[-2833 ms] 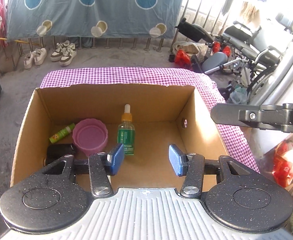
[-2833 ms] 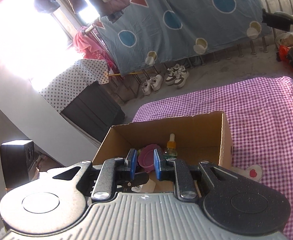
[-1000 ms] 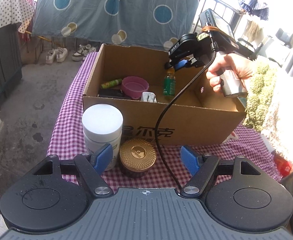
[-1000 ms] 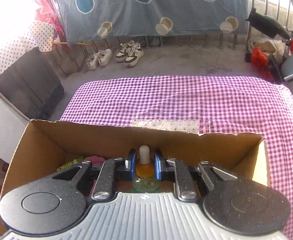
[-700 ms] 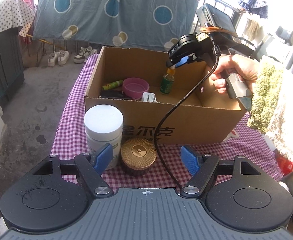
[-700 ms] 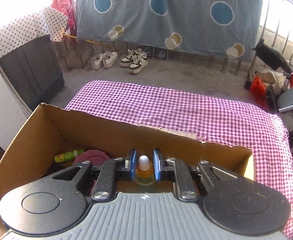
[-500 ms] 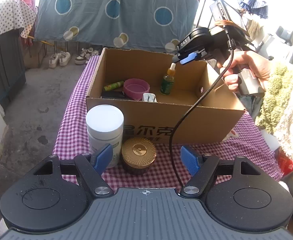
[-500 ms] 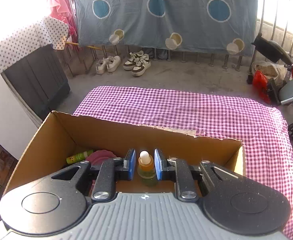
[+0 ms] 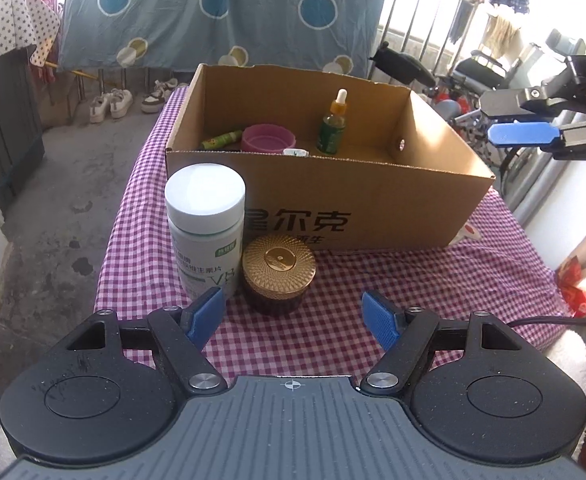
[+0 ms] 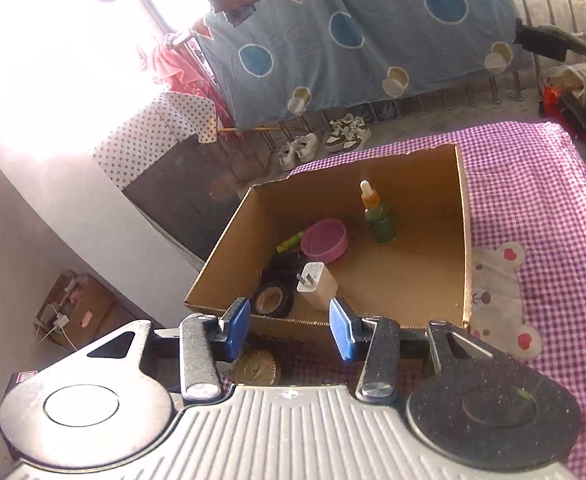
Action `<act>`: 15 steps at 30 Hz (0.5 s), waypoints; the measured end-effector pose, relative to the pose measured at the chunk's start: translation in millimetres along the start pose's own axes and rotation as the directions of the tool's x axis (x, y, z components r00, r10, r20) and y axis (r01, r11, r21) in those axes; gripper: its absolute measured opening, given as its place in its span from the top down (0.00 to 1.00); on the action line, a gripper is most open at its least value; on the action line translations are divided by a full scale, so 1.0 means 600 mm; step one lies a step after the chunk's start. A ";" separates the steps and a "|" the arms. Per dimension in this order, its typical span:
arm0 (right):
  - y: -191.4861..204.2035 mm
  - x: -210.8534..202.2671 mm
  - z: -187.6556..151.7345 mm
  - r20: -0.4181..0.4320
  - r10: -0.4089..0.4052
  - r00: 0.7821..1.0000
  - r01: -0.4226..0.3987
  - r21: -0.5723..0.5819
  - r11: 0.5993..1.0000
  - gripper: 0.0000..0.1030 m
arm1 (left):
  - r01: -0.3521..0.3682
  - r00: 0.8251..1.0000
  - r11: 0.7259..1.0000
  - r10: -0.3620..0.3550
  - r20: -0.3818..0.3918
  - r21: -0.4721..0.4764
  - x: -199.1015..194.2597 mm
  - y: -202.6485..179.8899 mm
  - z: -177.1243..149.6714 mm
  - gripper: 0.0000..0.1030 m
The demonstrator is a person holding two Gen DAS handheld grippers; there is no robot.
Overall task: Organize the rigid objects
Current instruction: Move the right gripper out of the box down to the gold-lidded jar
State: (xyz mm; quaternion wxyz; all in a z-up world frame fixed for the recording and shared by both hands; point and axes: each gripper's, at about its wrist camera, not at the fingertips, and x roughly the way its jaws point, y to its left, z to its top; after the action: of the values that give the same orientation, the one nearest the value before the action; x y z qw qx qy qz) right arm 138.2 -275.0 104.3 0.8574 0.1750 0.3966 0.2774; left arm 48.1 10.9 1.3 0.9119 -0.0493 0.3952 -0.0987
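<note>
A cardboard box [image 9: 373,204] [image 10: 463,216] stands on the purple checked tablecloth. Inside it are a green dropper bottle [image 9: 332,128] [image 10: 379,220], upright, a pink bowl [image 9: 268,139] [image 10: 325,240], a green tube [image 9: 221,140], a white charger [image 10: 316,286] and a tape roll [image 10: 273,299]. A white pill jar [image 9: 205,228] and a gold-lidded jar [image 9: 279,274] [image 10: 256,368] stand in front of the box. My left gripper [image 9: 295,318] is open just before the gold-lidded jar. My right gripper [image 10: 289,326] is open and empty, raised at the box's near right; it also shows in the left wrist view [image 9: 525,128].
The tablecloth [image 9: 433,280] has a sewn bear patch [image 10: 497,296] beside the box. Beyond the table are a hanging blue sheet [image 9: 213,8], shoes [image 9: 111,104] on the concrete floor, a dark cabinet [image 9: 5,128] at left and bikes [image 9: 473,72] at right.
My right gripper let go of the dropper bottle, opened, and pulled up and away to the right of the box. The bottle stays upright in the box. My left gripper barely moved.
</note>
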 end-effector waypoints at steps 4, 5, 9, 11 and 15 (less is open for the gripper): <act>-0.011 0.015 -0.073 -0.010 -0.006 1.000 0.007 0.080 0.997 0.55 | -0.002 1.000 1.000 0.002 -0.022 0.002 0.017 0.001 -0.011 0.27; -0.015 0.023 -0.094 -0.008 -0.014 1.000 0.015 0.102 0.995 0.55 | 0.000 1.000 1.000 0.000 -0.029 0.004 0.021 0.001 -0.013 0.27; -0.033 0.060 -0.148 -0.032 0.007 0.999 0.000 0.212 0.977 0.54 | -0.023 0.999 1.000 0.024 -0.045 0.017 0.032 -0.004 -0.016 0.27; -0.033 0.070 -0.163 -0.058 0.012 0.998 0.001 0.215 0.977 0.54 | -0.035 0.998 0.999 0.036 -0.043 0.022 0.033 -0.008 -0.019 0.27; -0.029 0.077 -0.171 -0.073 0.022 0.997 -0.006 0.204 0.979 0.54 | -0.047 0.998 0.999 0.048 -0.044 0.018 0.037 -0.016 -0.021 0.27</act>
State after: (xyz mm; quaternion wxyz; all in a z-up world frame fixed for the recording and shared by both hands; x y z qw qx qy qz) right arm 88.7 -251.8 4.2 0.8176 0.2540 0.4534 0.2478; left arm 52.6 -3.7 -21.3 0.9054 -0.0300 0.4156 -0.0814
